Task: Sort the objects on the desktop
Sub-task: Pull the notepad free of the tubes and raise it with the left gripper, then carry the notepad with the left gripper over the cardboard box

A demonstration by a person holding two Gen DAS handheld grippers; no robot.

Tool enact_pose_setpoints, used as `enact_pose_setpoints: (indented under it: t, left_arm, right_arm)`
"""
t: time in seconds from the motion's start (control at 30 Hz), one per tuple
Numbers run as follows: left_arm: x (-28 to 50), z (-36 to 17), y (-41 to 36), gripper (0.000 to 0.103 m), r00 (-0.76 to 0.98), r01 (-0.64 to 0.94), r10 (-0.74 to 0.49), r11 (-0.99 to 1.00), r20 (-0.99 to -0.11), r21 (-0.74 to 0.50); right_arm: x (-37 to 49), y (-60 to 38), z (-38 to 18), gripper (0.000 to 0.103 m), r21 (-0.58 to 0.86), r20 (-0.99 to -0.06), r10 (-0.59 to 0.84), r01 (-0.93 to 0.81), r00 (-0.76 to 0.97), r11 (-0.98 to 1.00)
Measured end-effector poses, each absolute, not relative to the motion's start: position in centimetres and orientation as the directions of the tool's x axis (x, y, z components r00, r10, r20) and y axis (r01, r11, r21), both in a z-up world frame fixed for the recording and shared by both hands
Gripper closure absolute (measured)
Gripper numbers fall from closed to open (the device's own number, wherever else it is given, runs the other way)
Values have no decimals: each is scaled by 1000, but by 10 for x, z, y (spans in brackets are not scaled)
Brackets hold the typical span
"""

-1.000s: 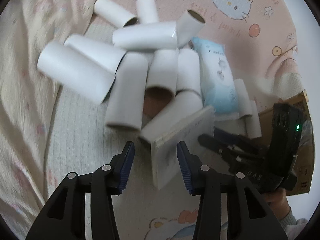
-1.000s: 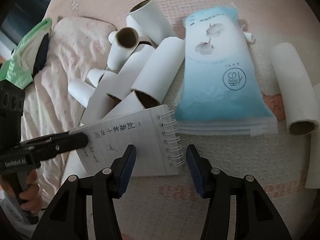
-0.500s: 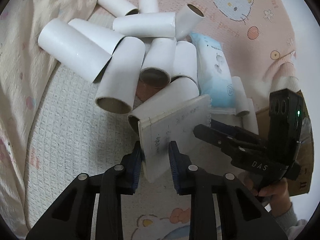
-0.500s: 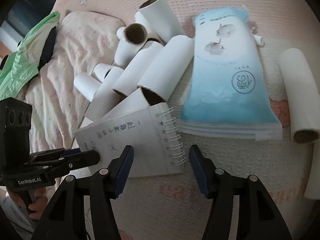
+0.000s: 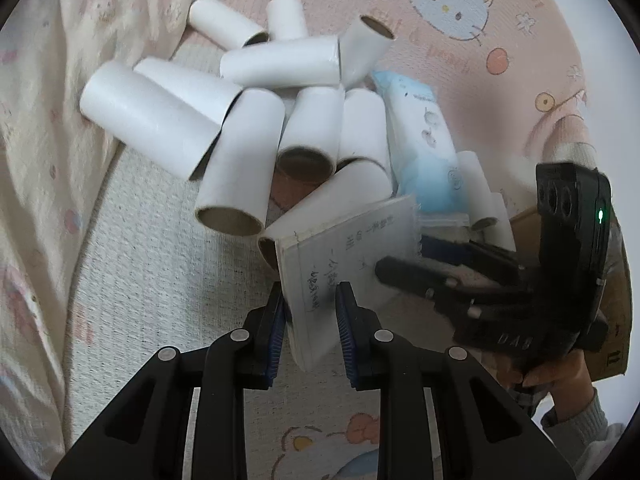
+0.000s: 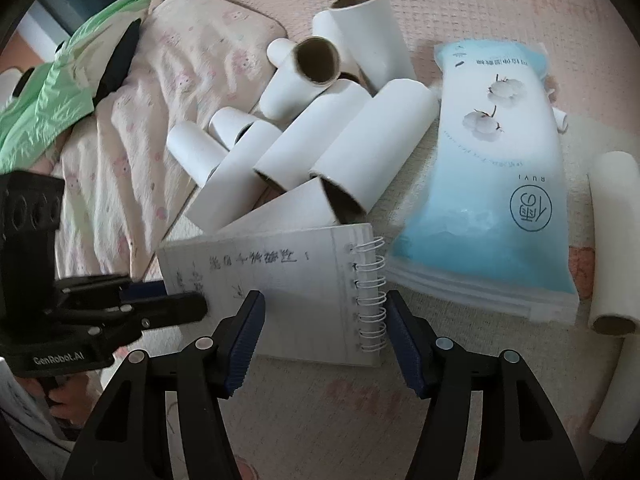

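Note:
A white spiral notepad (image 5: pixel 344 264) with handwriting leans tilted against a pile of white cardboard tubes (image 5: pixel 236 148). My left gripper (image 5: pixel 310 312) is shut on the notepad's lower edge. In the right wrist view the notepad (image 6: pixel 280 284) lies just ahead of my right gripper (image 6: pixel 324 340), which is open and empty with its jaws on either side of the spiral end. The left gripper's fingers (image 6: pixel 168 308) hold the pad's left edge there. A blue and white tissue pack (image 6: pixel 496 184) lies to the right of the tubes (image 6: pixel 320 148).
A pink cartoon-print mat (image 5: pixel 460 40) covers the surface. A crumpled pale blanket (image 6: pixel 132 140) and a green cloth (image 6: pixel 56 84) lie at the left. A cardboard box (image 5: pixel 616 292) stands behind the right gripper. More tubes (image 6: pixel 612 240) lie at the far right.
My left gripper closed onto the notepad's edge and lifted it to a tilt. My right gripper moved in closer, its open jaws now flanking the spiral end.

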State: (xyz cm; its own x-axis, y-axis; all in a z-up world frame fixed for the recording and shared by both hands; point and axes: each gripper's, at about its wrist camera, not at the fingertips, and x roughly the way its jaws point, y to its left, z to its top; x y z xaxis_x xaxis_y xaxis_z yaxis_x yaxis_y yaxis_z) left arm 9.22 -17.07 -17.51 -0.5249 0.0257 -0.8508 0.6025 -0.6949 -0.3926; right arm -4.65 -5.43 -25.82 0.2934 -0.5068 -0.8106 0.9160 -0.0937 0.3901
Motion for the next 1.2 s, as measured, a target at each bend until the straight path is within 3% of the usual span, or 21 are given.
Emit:
enact_pose_setpoints:
  t: [0.57,1.2]
  left_arm:
    - [81,-102,-146,75,-634,480,-56,-810,-771,-336]
    - [30,-6,-91,72,-795,239,-10,-924,-606,-298]
  right_arm:
    - [-49,0,-188,43,286,-761,-639,941,111,-178]
    - [-78,85,-92,43,205,-636,-761,921,-131,-331]
